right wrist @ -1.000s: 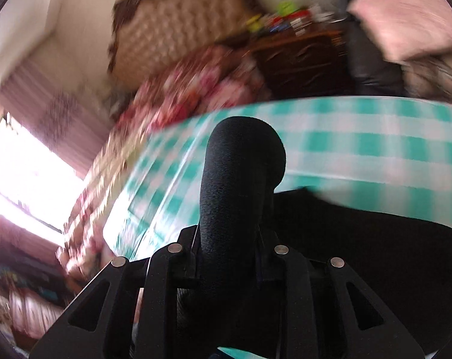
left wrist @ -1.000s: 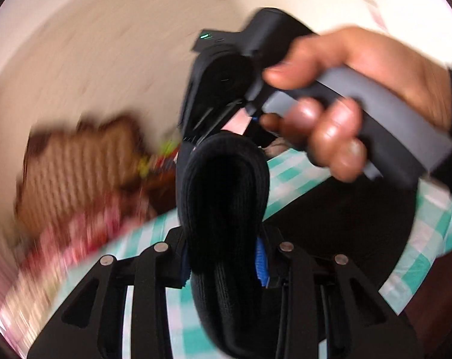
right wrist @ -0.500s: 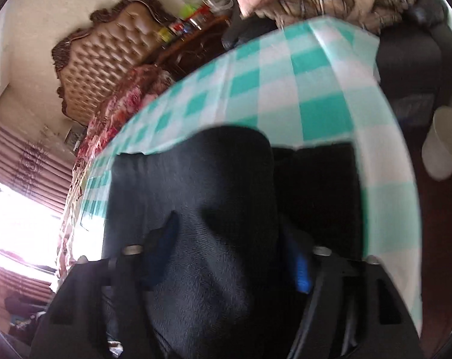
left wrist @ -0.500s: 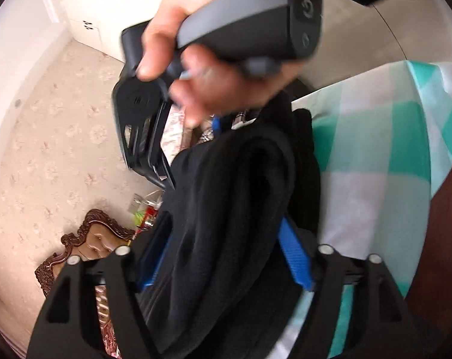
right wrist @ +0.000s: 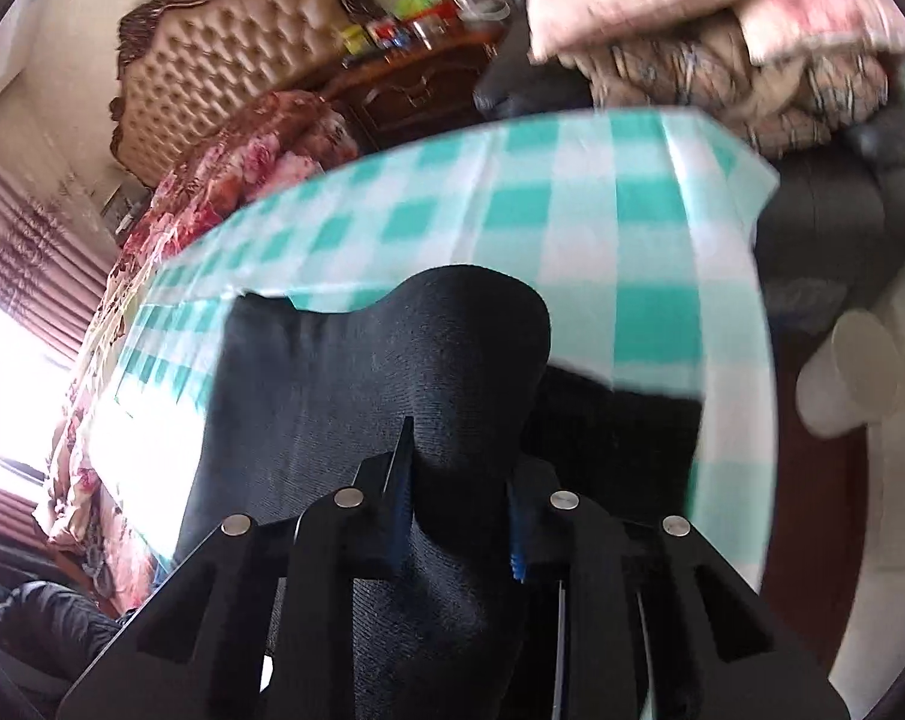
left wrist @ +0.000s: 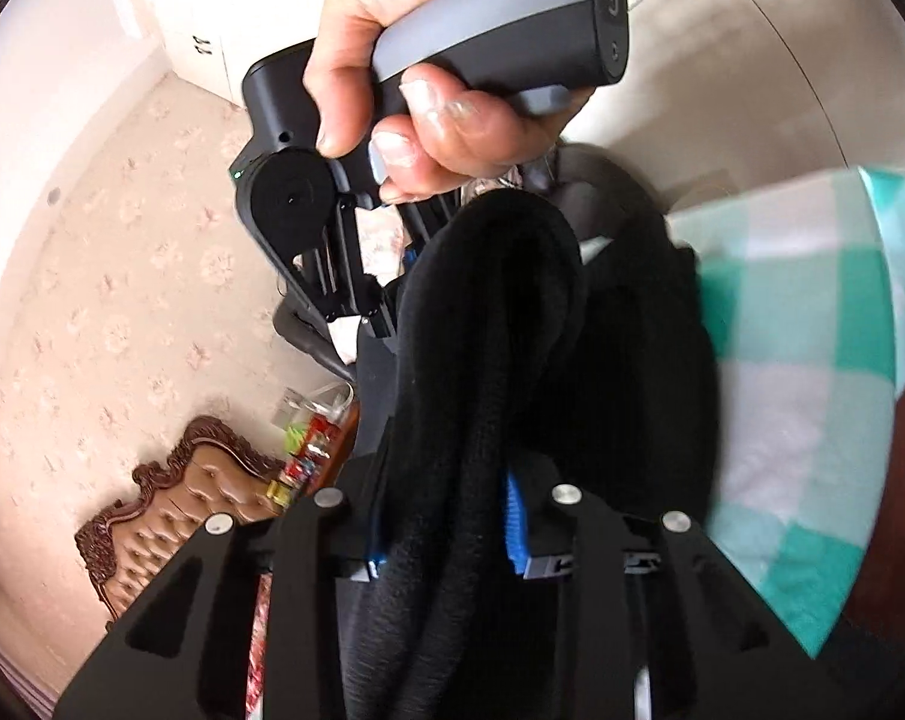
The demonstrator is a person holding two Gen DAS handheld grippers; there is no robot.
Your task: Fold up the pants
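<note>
Pants [left wrist: 488, 330] fill left claw [left wrist: 446, 525]; only right view shows headboard [right wrist: 224, 66].

My left wrist camera sits right behind the left gripper [left wrist: 446, 534], tilted steeply, facing past the tabletop [left wrist: 812, 324] edge toward the wall, with the right gripper [left wrist: 356, 300] close ahead. My right wrist camera looks from behind its own gripper [right wrist: 458, 516] across the tabletop [right wrist: 572, 210] to its far corner. Both views share the pants [left wrist: 512, 330] [right wrist: 356, 396], the checked tabletop and the headboard [left wrist: 182, 510] [right wrist: 230, 60].
</note>
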